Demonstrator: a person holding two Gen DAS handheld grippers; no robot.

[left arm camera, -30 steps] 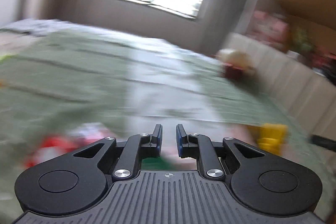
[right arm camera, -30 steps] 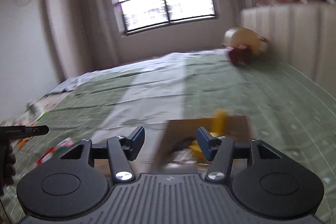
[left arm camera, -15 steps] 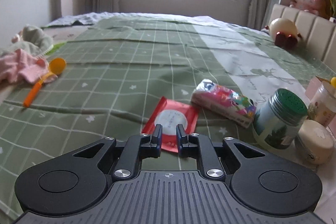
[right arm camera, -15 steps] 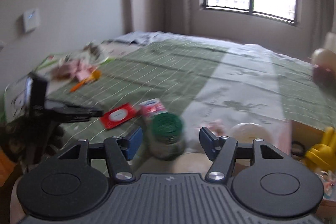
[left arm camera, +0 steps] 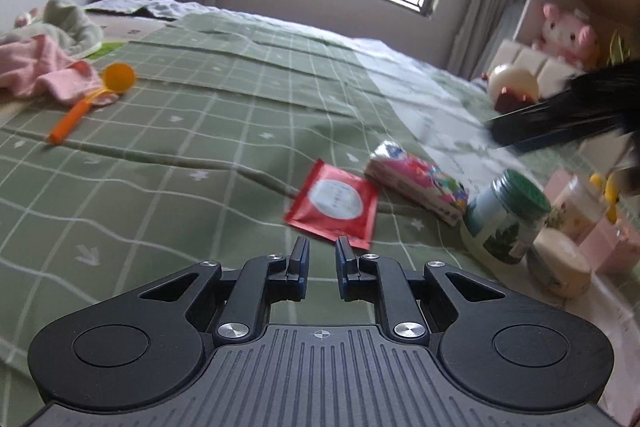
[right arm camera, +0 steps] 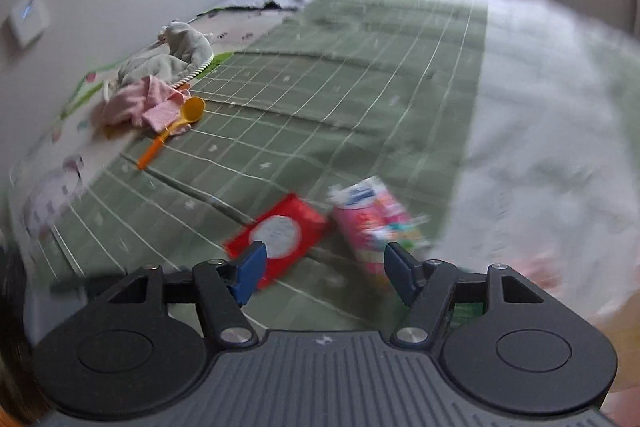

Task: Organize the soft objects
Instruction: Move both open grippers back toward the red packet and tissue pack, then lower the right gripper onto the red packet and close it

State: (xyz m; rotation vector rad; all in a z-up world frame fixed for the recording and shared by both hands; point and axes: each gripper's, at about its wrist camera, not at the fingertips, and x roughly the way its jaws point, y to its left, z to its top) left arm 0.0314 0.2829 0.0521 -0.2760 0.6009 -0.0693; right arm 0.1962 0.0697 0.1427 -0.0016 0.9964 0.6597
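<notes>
A pink cloth point(left arm camera: 38, 71) and a grey-green cloth point(left arm camera: 68, 23) lie crumpled at the bed's far left; both also show in the right wrist view, pink point(right arm camera: 138, 101) and grey point(right arm camera: 168, 61). A soft tissue pack point(left arm camera: 416, 183) point(right arm camera: 374, 223) and a red sachet point(left arm camera: 334, 205) point(right arm camera: 280, 235) lie mid-bed. My left gripper point(left arm camera: 320, 261) is nearly shut and empty, just short of the sachet. My right gripper point(right arm camera: 324, 265) is open and empty above the sachet and tissue pack; it shows blurred at the right of the left wrist view point(left arm camera: 560, 123).
An orange spoon point(left arm camera: 88, 103) point(right arm camera: 172, 131) lies by the pink cloth. A green-lidded jar point(left arm camera: 506, 221), a cream tub point(left arm camera: 560, 267) and pink boxes point(left arm camera: 612, 247) stand at the right. A round plush point(left arm camera: 514, 85) and a pink plush point(left arm camera: 568, 35) sit by the headboard.
Both grippers swung left across the bed. The right one moved from over the jar to over the sachet and tissue pack. The left view tilted; jaw gaps look unchanged.
</notes>
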